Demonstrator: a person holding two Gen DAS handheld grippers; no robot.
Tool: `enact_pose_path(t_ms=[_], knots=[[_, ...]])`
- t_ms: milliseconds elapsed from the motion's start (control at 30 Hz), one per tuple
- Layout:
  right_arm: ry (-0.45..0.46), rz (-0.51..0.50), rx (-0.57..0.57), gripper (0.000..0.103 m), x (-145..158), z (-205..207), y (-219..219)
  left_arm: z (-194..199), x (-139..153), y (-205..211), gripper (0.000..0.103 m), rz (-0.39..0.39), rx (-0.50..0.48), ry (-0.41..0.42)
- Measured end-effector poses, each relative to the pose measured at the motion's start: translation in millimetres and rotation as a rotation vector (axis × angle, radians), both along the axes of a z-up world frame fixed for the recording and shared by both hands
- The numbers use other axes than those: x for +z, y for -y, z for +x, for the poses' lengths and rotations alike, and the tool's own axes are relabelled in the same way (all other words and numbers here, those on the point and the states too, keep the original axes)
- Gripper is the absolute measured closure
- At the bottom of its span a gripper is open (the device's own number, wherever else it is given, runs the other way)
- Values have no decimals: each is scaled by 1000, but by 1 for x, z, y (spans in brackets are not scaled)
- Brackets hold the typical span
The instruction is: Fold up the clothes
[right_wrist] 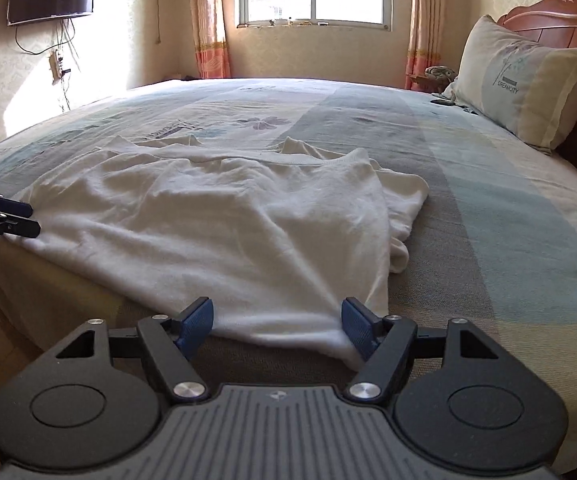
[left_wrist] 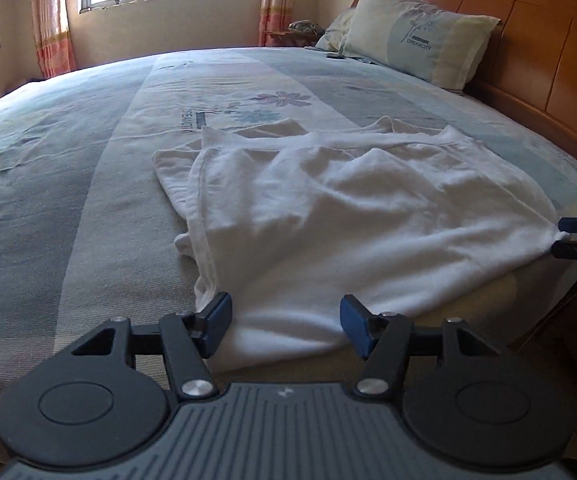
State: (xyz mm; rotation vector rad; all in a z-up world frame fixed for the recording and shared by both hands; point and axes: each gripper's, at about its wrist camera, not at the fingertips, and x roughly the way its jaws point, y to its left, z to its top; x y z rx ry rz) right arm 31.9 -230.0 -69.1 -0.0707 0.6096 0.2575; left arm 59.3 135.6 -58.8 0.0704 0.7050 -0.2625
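White shirt laid out on the bed, both tools released at its near hem.

The white shirt [left_wrist: 328,208] lies spread and rumpled near the bed's [left_wrist: 68,200] near edge, collar toward the far side, one sleeve tucked under on each side. The left tool [left_wrist: 286,330] straddles the near hem, jaws apart and pressing nothing; the right tool [right_wrist: 276,330] stands likewise released at the hem's other corner, cloth lying loose between its pads. Probably the shirt was set flat here so folding can begin from the hem. A pillow [left_wrist: 420,36] leans on the headboard [left_wrist: 548,48], well apart.
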Motion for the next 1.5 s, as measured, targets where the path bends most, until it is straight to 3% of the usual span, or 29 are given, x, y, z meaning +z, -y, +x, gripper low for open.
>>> enact_pose_path(t_ms=[100, 267, 333, 433, 467, 667, 800, 933, 1000, 1067, 1167, 1267, 1400, 1500], knots=[[-9, -5, -48, 21, 9, -14, 10, -5, 17, 14, 34, 71, 8, 67], [-23, 99, -107, 21, 15, -15, 29, 3, 25, 49, 27, 52, -86, 124], [-13, 53, -133, 21, 13, -14, 26, 8, 25, 61, 27, 48, -122, 132], [23, 67, -111, 19, 18, -9, 23, 20, 33, 75, 27, 7, -174, 156], [35, 86, -100, 14, 21, -7, 23, 25, 36, 78, 27, -13, -182, 159], [90, 187, -15, 6, 38, 38, 4, 63, 41, 76, 23, -100, -140, 148], [74, 179, 25, 5, 29, 76, -11, 91, 19, 61, 22, -116, -69, 75], [27, 89, -49, 5, 10, 95, -6, 101, 0, 32, 22, -147, -18, 21], [-22, 68, -111, 3, 3, 96, 10, 105, 10, 24, 22, -168, 13, -32], [-79, 110, -143, 2, 8, 96, 25, 111, 27, 27, 21, -155, 10, -19], [-94, 144, -144, 2, 29, 103, 34, 131, 44, 34, 12, -192, -32, -34], [-77, 139, -43, 0, 54, 128, 16, 161, 45, 43, 11, -276, -70, -110], [-163, 207, 143, 0, 58, 165, -22, 185, 24, 50, 11, -328, -58, -236], [-234, 180, 154, 0, 42, 180, -37, 194, 10, 48, 12, -274, 10, -255]])
